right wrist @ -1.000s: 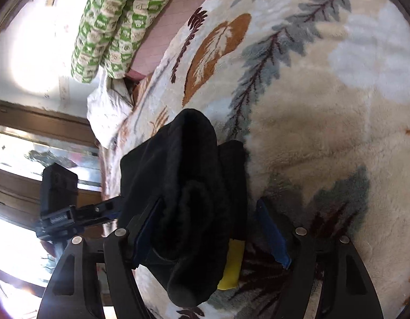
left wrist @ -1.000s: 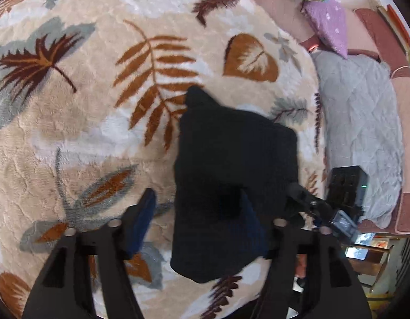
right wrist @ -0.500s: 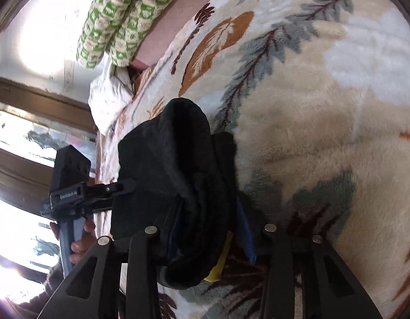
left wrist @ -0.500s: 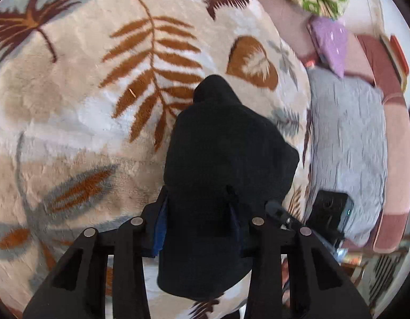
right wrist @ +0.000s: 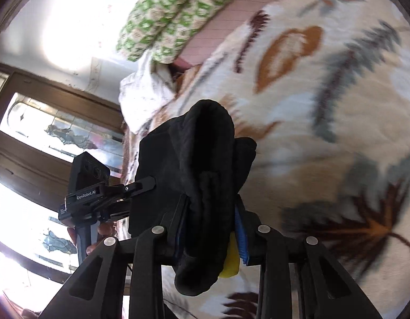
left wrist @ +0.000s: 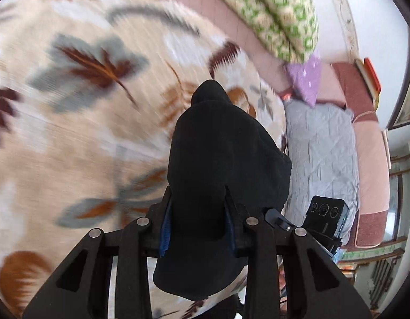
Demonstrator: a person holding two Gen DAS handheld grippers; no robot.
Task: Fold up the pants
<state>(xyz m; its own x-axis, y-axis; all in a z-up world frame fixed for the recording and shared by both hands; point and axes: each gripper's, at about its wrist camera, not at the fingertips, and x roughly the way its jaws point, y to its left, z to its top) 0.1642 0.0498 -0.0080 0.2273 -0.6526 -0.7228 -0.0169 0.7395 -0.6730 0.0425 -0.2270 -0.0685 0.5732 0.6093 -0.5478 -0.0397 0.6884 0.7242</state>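
Both claws are clamped on the same bundle. Left claw (left wrist: 198,222) has its jaws squeezing a thick wad of the black pants (left wrist: 221,164), blue pads barely peeking out at either side, and the cloth swallows the fingertips entirely. Right claw (right wrist: 211,223) is pinching the pants (right wrist: 202,159) too, and its own camera catches a yellow scrap (right wrist: 229,264) tucked under the fabric beside its right pad; whether that is a tag or lining is hard to say. The left camera shows none of that yellow.

Beyond the jaws the pants bulge up into a rounded hump, their lower edge drooping below the fingers, out of frame. How many layers are stacked cannot be told; the black swallows all fold lines.

Off to the left claw's right, the other gripper's camera block pokes in, half cut off by the cloth. The right view gives the mirror of that: the left claw (right wrist: 144,183) biting the bundle's far side, with fingers of a hand (right wrist: 98,235) wrapped on its handle.

Farther out, the leaf-print blanket (left wrist: 72,122) is smeared with blur. Past it lie a green-patterned quilt roll (left wrist: 271,13), a purple pillow (left wrist: 304,79) and a grey quilted pad (left wrist: 321,146); only the right view shows the glass door (right wrist: 45,122).
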